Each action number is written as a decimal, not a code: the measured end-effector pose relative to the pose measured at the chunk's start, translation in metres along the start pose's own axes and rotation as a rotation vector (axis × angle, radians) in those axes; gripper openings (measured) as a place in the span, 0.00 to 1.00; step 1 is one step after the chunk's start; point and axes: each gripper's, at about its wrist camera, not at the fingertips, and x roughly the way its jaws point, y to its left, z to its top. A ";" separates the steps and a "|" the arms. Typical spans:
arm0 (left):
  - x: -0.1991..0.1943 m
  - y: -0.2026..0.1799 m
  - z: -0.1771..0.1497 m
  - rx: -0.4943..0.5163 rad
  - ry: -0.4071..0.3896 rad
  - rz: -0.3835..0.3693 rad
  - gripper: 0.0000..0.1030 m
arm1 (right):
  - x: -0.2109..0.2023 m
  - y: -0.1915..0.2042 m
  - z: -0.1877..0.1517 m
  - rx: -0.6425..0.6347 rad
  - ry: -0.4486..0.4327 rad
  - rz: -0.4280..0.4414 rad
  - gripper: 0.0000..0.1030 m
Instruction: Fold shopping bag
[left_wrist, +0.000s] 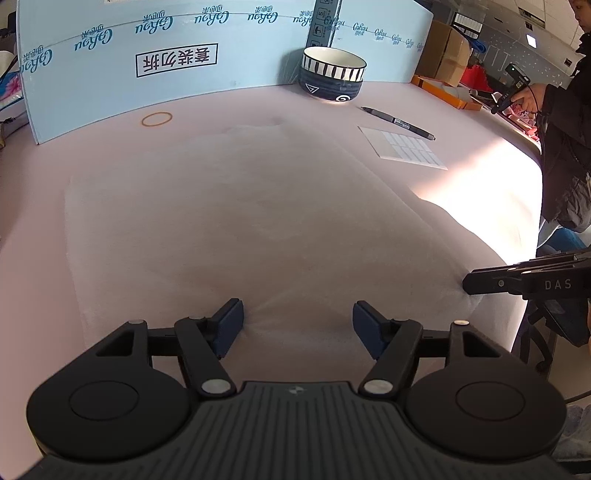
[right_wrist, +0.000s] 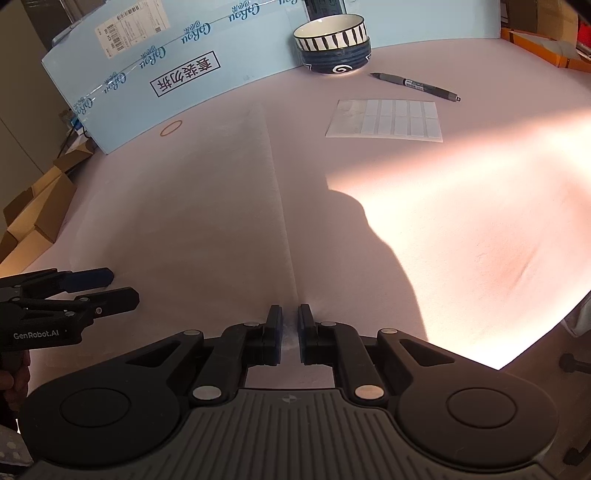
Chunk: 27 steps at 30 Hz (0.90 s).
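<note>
- Along the far edge of the table (right_wrist: 461, 229) stands a blue panel (left_wrist: 177, 74) printed with a repeated "CoRou"-like logo, seen upside down, and a boxed line of Chinese characters; a barcode label (right_wrist: 133, 27) sits on its top left.
- Beside the panel's right end, two bowls (left_wrist: 332, 75) are stacked, a striped one inside a dark one with a white spiral; I cannot tell what is in them.
- Near the bowls lie a pen (left_wrist: 399, 123) with small unreadable print and a sheet of blank labels (right_wrist: 386, 120); a rubber band (left_wrist: 157, 119) lies by the panel.
- My bag (left_wrist: 240, 221), pale and flat, covers the table's middle down to the near edge.
- My right gripper (right_wrist: 290, 328), marked "DAS" on its side, is pinched together on the bag's near right corner.
- My left gripper (left_wrist: 298, 325), marked "GenRobot.AI", has its jaws apart over the bag's near edge, pads clear of the fabric.
- At the far right a person (left_wrist: 565, 147) in dark clothing holds a device.
</note>
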 end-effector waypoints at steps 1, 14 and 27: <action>0.000 0.000 0.000 -0.002 -0.001 0.000 0.61 | 0.000 0.001 0.000 -0.006 -0.001 -0.005 0.01; -0.026 0.013 0.002 -0.064 -0.031 0.001 0.61 | -0.019 0.020 0.022 -0.007 -0.070 0.041 0.00; -0.046 0.019 -0.021 -0.116 -0.010 -0.102 0.61 | -0.008 0.101 0.046 -0.216 -0.045 0.289 0.01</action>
